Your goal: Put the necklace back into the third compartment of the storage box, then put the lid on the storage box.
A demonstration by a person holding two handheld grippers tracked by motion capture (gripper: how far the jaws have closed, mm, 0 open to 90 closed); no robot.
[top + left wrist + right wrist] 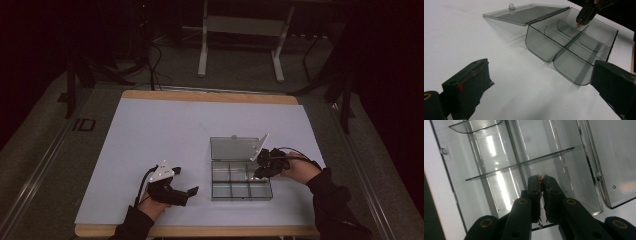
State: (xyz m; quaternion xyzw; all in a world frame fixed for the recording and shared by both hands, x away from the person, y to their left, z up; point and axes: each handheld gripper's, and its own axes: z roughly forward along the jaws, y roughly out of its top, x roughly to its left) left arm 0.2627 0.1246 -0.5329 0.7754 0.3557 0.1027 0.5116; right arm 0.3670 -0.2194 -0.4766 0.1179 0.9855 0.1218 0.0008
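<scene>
Brown bit (pixel 539 178) — in right claw (pixel 541 179)

Compartment box (pixel 241 181) on desk (pixel 150 135), right of centre; lid (pixel 231 148) lies open behind it. Left gripper (pixel 186 186) left of box; right gripper (pixel 261 169) over its right-hand compartments.

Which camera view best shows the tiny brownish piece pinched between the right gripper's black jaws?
The right gripper view: the tiny brownish piece sits close up between the shut jaws of the right gripper, above the clear divided plastic box. The left gripper view shows it as a distant speck. In the high view it is too small to tell.
</scene>
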